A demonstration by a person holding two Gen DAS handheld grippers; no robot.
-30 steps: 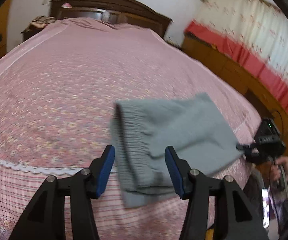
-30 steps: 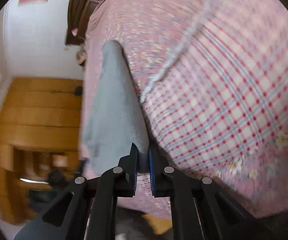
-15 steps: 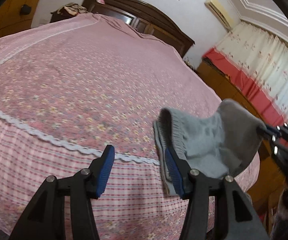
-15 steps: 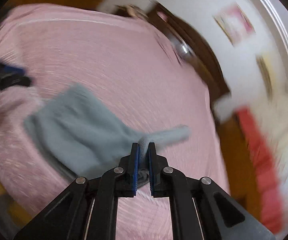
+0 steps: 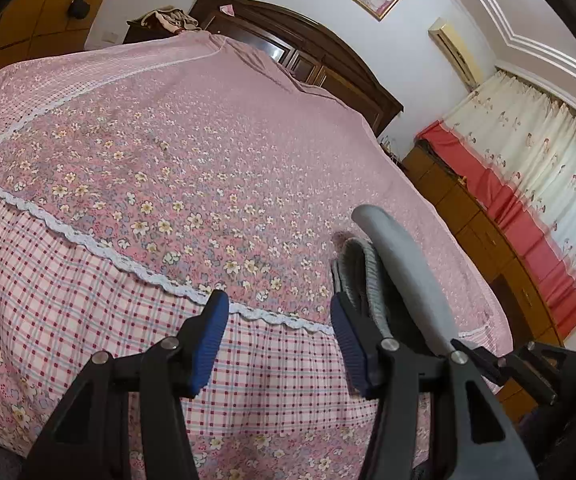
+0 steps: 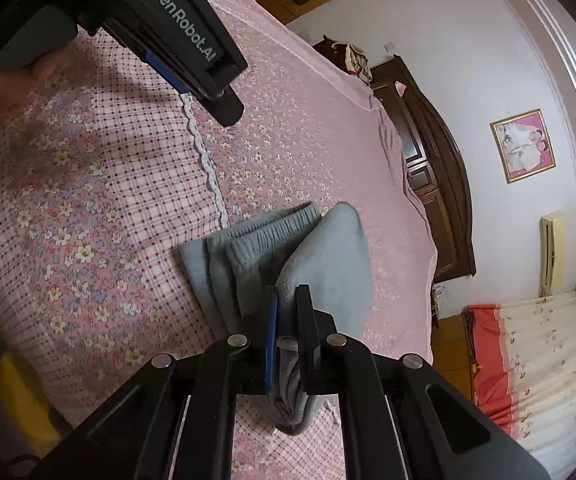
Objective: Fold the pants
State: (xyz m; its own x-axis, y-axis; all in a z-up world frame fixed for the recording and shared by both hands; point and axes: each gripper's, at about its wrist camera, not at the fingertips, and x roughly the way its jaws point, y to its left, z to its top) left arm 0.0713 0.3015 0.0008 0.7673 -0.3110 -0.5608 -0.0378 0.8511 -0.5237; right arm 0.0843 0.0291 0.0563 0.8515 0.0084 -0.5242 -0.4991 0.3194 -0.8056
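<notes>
The grey pants (image 6: 284, 256) lie folded near the foot edge of the pink floral bed (image 6: 288, 128), elastic waistband toward the lace trim. My right gripper (image 6: 286, 312) is shut on one end of the pants and holds it lifted and curled over the rest. In the left wrist view the pants (image 5: 400, 272) rise as an arched fold just right of my left gripper (image 5: 278, 320), which is open and empty over the checked border; its right finger is close beside the waistband. The left gripper body (image 6: 176, 36) shows at the top left of the right wrist view.
A dark wooden headboard (image 5: 296, 40) stands at the far end of the bed. A wooden cabinet (image 5: 468, 216) and red-and-cream curtains (image 5: 540, 184) line the right side. Clothes (image 5: 168, 18) lie piled on a nightstand. White lace trim (image 5: 100, 246) crosses the bedspread.
My right gripper has swung the held end of the pants up and over toward the waistband. My left gripper has stayed open while its view has shifted left, putting the pants at its right.
</notes>
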